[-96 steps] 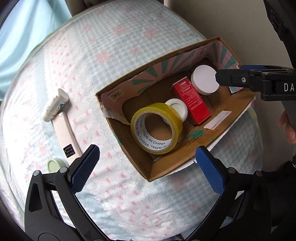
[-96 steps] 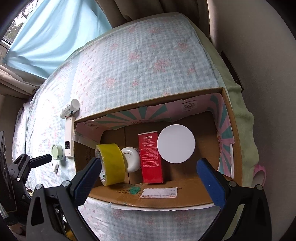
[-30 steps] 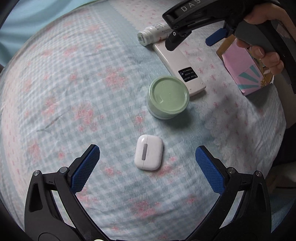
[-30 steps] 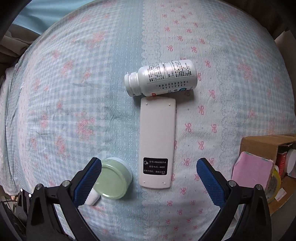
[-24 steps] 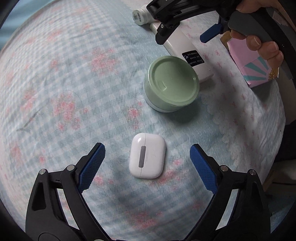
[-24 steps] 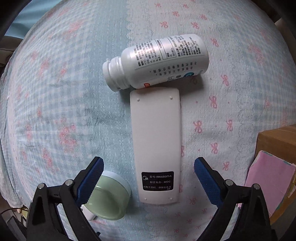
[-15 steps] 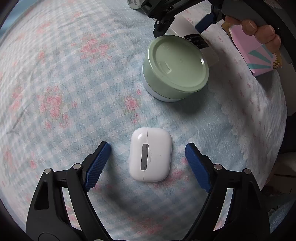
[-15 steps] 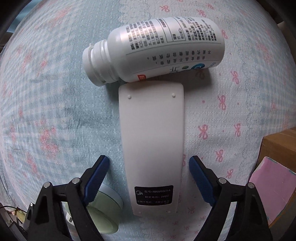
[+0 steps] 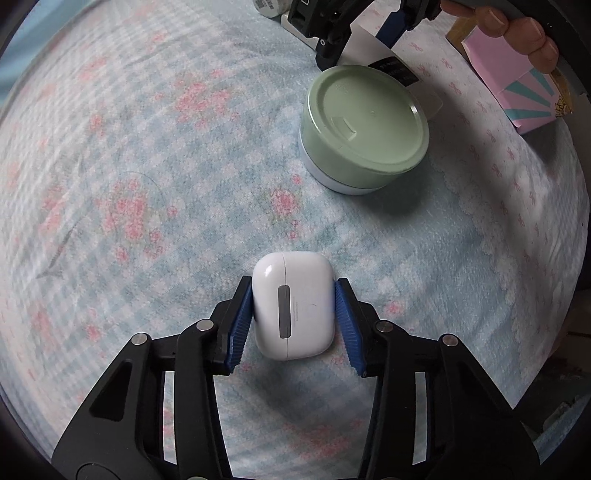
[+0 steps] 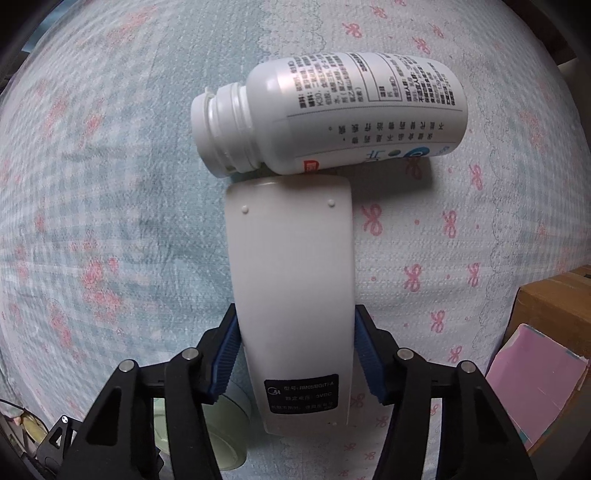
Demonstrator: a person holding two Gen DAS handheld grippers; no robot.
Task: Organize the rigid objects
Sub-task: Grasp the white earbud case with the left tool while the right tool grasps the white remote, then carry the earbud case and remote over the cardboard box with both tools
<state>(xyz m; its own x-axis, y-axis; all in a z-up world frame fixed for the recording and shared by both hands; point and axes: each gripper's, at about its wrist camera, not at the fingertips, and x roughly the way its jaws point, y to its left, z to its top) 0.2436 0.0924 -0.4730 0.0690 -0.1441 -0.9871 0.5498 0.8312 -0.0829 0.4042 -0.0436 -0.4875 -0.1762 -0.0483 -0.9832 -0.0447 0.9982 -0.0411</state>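
Observation:
A white earbud case (image 9: 293,303) lies on the blue flowered bedspread. My left gripper (image 9: 293,295) is shut on its two sides. A white remote control (image 10: 293,295) lies face down on the bedspread. My right gripper (image 10: 295,325) is shut on its long sides near the labelled end. A white pill bottle (image 10: 332,110) without a cap lies on its side, touching the remote's far end. A pale green round tin (image 9: 364,125) stands just beyond the earbud case; it also shows beside my right gripper (image 10: 221,435).
The cardboard box with a pink striped flap (image 9: 517,88) sits at the right of the bed, also at the right edge of the right wrist view (image 10: 554,332). The right gripper and the hand holding it (image 9: 509,29) reach in beyond the tin.
Both grippers moved from the box to the loose objects, came down and closed: the left on the earbud case, the right on the remote.

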